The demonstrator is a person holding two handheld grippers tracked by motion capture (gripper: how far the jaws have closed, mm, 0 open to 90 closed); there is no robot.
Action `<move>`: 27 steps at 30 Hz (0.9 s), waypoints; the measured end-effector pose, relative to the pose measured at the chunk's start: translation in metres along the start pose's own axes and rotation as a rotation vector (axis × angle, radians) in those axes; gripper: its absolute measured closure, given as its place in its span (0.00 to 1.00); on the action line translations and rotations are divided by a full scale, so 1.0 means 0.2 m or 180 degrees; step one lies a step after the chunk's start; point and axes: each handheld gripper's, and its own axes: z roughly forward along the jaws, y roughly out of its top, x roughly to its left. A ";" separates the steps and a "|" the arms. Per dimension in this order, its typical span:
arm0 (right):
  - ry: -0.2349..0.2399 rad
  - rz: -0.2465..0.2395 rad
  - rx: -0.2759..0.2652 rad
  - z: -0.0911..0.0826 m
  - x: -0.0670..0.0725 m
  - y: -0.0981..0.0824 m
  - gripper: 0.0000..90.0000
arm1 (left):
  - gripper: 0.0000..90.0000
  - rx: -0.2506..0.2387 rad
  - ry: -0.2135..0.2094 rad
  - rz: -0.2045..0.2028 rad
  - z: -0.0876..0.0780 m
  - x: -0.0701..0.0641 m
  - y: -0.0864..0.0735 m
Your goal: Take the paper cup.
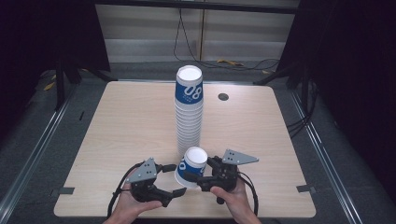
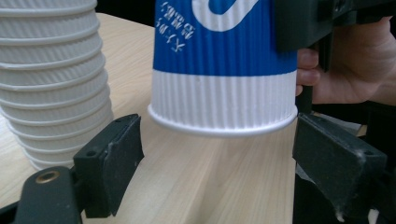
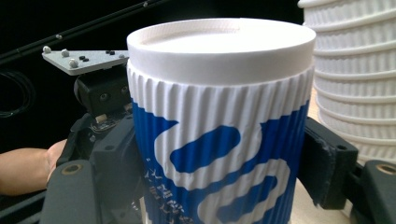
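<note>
A blue-and-white ribbed paper cup (image 1: 191, 166) is held upside down, base up, with my right gripper (image 1: 198, 171) shut on its sides. In the right gripper view the cup (image 3: 219, 140) sits between the two jaws of that gripper (image 3: 219, 161). It hangs slightly tilted, and its rim (image 2: 222, 125) is clear of the tabletop. My left gripper (image 1: 173, 181) stands open just left of the cup. In its own view the left gripper (image 2: 224, 161) has a jaw on each side just below the rim, touching nothing. A tall stack of inverted cups (image 1: 189, 112) stands right behind.
The stack (image 2: 51, 79) is close on the left in the left gripper view, and the same stack (image 3: 355, 88) is on the right in the right gripper view. The wooden table (image 1: 130, 121) has a round grommet (image 1: 223, 96) at the back right. Black curtains and cables lie beyond it.
</note>
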 end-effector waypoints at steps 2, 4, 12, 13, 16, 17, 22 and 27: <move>0.0021 0.0003 0.0009 0.01 0.00 -0.01 0.28 | 0.18 0.0001 -0.0014 0.0004 0.01 0.00 0.00; 0.0024 0.0015 0.0012 0.01 0.01 -0.01 0.28 | 0.17 0.0010 -0.0023 -0.0006 0.01 0.00 0.00; 0.0035 0.0014 0.0051 0.03 0.02 -0.03 0.28 | 0.15 0.0041 -0.0044 -0.0055 0.02 0.00 -0.01; 0.0036 0.0008 0.0053 0.04 0.02 -0.03 0.28 | 0.14 0.0027 -0.0054 -0.0071 0.02 0.00 -0.01; 0.0048 0.0000 0.0064 0.05 0.02 -0.03 0.28 | 0.13 0.0041 -0.0060 -0.0105 0.02 0.01 -0.01; 0.0055 0.0003 0.0062 0.05 0.02 -0.03 0.28 | 0.13 0.0038 -0.0073 -0.0121 0.03 0.01 -0.01; 0.0077 -0.0029 0.0058 0.07 0.04 -0.04 0.28 | 0.12 0.0071 -0.0110 -0.0191 0.04 0.01 -0.02; 0.0099 -0.0059 0.0061 0.09 0.06 -0.05 0.28 | 0.12 0.0076 -0.0144 -0.0238 0.05 0.02 -0.02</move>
